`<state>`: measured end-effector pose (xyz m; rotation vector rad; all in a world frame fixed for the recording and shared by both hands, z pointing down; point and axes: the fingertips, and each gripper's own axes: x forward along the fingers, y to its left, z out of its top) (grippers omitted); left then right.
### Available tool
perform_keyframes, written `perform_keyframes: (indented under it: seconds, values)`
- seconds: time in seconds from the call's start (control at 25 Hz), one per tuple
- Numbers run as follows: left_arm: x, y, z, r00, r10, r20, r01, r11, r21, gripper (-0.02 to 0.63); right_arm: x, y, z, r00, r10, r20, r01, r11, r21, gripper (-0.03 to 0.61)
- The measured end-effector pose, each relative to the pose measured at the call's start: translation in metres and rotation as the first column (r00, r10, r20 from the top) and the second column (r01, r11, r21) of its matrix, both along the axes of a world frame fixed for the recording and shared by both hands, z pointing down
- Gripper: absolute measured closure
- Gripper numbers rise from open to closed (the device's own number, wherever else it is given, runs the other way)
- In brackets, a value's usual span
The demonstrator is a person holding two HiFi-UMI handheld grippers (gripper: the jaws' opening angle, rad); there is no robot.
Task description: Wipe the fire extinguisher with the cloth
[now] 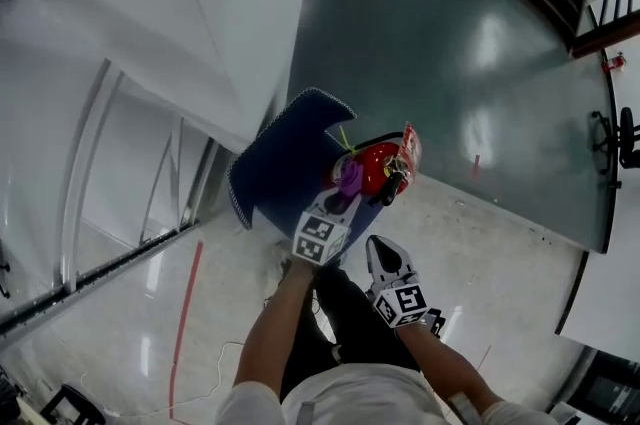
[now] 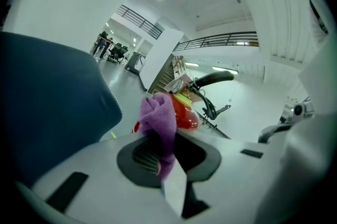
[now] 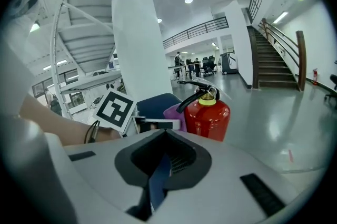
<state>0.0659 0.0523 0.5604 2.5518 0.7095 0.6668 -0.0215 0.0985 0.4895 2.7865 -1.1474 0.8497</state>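
Left gripper (image 2: 164, 150): clenched on the cloth (image 2: 158, 115), which is pinched deep between the jaws with a bunched purple tuft standing out ahead of them.
Cloth handling: soft, light and floppy. It folds wherever it is pressed, so only the tuft past the jaws will do any wiping. A grip near one edge would free more of it.
Extinguisher (image 3: 209, 115): red and upright on the floor (image 1: 480, 43), right ahead of both grippers. Its black lever (image 3: 196, 88) and yellow collar are on top, and a tag hangs at the neck.
Contact: the tuft lies at the upper shoulder on the person's left side. It probably touches, though the overlap in the head view leaves that unsure.
Extinguisher handling: likely heavy and rigid, with glossy, slippery paint. A hard push high up could rock it, so the lever or neck is the place to steady it, not the smooth body.
Right gripper (image 3: 163, 159): jaws together on nothing, held back near the person's body and apart from the extinguisher.
Blue panel (image 1: 285, 158): just beside the extinguisher on its left, behind the left gripper.
Wall (image 1: 200, 3): white, rising past the panel.
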Motion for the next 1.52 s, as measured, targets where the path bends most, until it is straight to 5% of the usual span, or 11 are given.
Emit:
perform_keyframes:
  seconds: [0.24, 0.36, 0.6, 0.72, 0.84, 1.08, 1.52]
  values:
    - [-0.02, -0.026, -0.007, 0.988, -0.15, 0.027, 0.15, 0.989, 0.002, 0.557, 0.02, 0.006, -0.017, 0.998, -0.058, -0.04, 0.058, 0.998, -0.007, 0.566]
    - [-0.04, -0.042, -0.005, 0.961, -0.269, 0.056, 0.268, 0.963, 0.025, 0.557, 0.03, 0.007, -0.018, 0.986, -0.155, -0.062, 0.155, 0.988, -0.007, 0.566]
    - [-0.065, -0.039, 0.012, 0.838, -0.533, 0.117, 0.525, 0.846, 0.092, 0.557, 0.047, 0.027, 0.004, 0.93, -0.367, -0.004, 0.367, 0.93, 0.033, 0.566]
    - [-0.065, -0.025, 0.025, 0.766, -0.631, 0.123, 0.619, 0.776, 0.123, 0.557, 0.052, 0.035, 0.015, 0.869, -0.494, 0.019, 0.493, 0.869, 0.046, 0.566]
    - [-0.071, -0.014, 0.041, 0.717, -0.679, 0.154, 0.666, 0.734, 0.137, 0.557, 0.05, 0.041, 0.019, 0.809, -0.586, 0.031, 0.584, 0.81, 0.057, 0.566]
    - [-0.075, -0.013, 0.091, 0.667, -0.701, 0.253, 0.709, 0.701, 0.074, 0.557, 0.054, 0.045, 0.044, 0.783, -0.619, 0.063, 0.617, 0.785, 0.051, 0.566]
    - [-0.045, -0.018, 0.229, 0.679, -0.659, 0.324, 0.697, 0.717, -0.004, 0.557, 0.043, 0.022, 0.129, 0.722, -0.688, 0.07, 0.685, 0.725, 0.064, 0.566]
